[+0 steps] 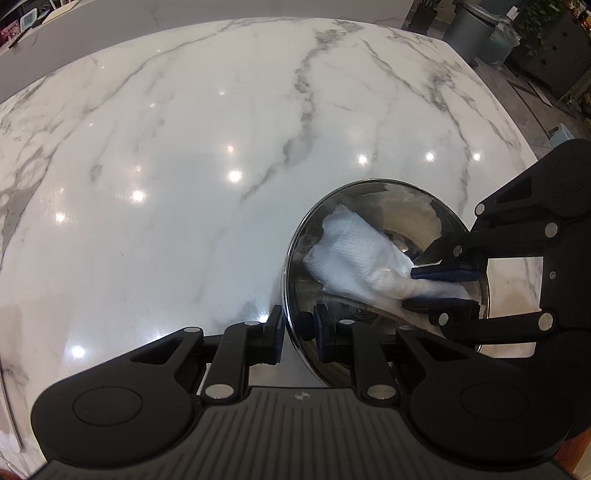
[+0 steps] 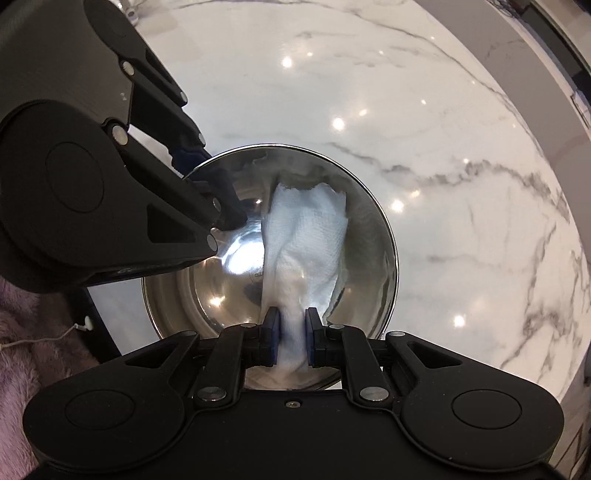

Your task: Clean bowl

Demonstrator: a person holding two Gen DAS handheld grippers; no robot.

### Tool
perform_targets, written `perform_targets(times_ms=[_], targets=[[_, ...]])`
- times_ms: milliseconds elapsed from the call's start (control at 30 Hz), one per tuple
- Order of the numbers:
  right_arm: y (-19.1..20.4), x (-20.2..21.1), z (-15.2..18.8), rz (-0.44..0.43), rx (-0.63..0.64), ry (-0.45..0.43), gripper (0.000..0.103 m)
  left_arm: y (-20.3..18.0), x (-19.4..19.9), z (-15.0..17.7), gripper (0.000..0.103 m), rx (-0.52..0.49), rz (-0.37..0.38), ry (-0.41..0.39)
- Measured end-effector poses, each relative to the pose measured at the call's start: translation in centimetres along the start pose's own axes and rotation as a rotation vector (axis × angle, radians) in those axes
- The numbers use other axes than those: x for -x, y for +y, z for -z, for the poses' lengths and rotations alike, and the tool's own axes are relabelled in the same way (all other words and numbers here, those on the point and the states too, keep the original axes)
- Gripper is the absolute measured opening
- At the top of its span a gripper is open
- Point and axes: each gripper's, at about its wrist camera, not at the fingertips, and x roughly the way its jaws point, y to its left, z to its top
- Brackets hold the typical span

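Observation:
A shiny steel bowl [image 1: 373,206] [image 2: 373,221] stands on the white marble counter [image 1: 184,184]. My left gripper [image 1: 295,328] is shut on the bowl's near rim, one finger outside and one inside; it also shows in the right wrist view [image 2: 201,173] at the bowl's left rim. My right gripper [image 2: 291,332] is shut on a white paper towel [image 2: 306,236] whose free end lies against the bowl's inner wall. In the left wrist view the right gripper [image 1: 441,290] reaches in from the right with the towel [image 1: 354,254].
The marble counter [image 2: 443,147] stretches far around the bowl. A grey bin [image 1: 469,26] and dark cabinets [image 1: 561,48] stand beyond its far right corner. A purple fuzzy fabric [image 2: 18,332] lies at the lower left of the right wrist view.

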Motion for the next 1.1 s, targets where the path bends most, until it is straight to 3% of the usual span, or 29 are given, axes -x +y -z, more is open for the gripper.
perform_targets(times_ms=[233,367,467,633,833,933,1033,1100], targets=[[-1.3,-0.1,0.0,-0.026,-0.039,-0.011,0.012,0.0,0.0,1.0,0.035,0.090,0.071,0.028],[-1.7,-0.2,0.0,-0.031,-0.047,-0.013,0.012,0.4,0.5,1.8,0.036,0.153,0.106,0.029],[-2.1,-0.2,-0.1,-0.033,-0.052,-0.013,0.012,0.6,0.9,2.4,0.036,0.160,0.091,0.020],[-2.6,-0.3,-0.3,-0.029,-0.055,-0.013,0.012,0.2,1.4,2.7,0.024,0.142,0.084,-0.006],[-3.6,-0.2,-1.7,-0.050,-0.096,-0.007,0.013,-0.4,1.7,2.2,0.021,0.107,0.055,-0.020],[-3.7,0.6,-0.9,-0.118,-0.132,-0.017,0.013,-0.5,1.4,1.7,0.017,0.100,0.043,-0.022],[-0.9,3.3,1.0,-0.220,-0.158,-0.043,0.013,-0.4,1.3,1.4,0.014,0.092,0.032,-0.023],[-0.4,3.4,0.9,-0.237,-0.155,-0.047,0.013,-0.6,1.3,1.3,0.014,0.077,0.020,-0.025]])
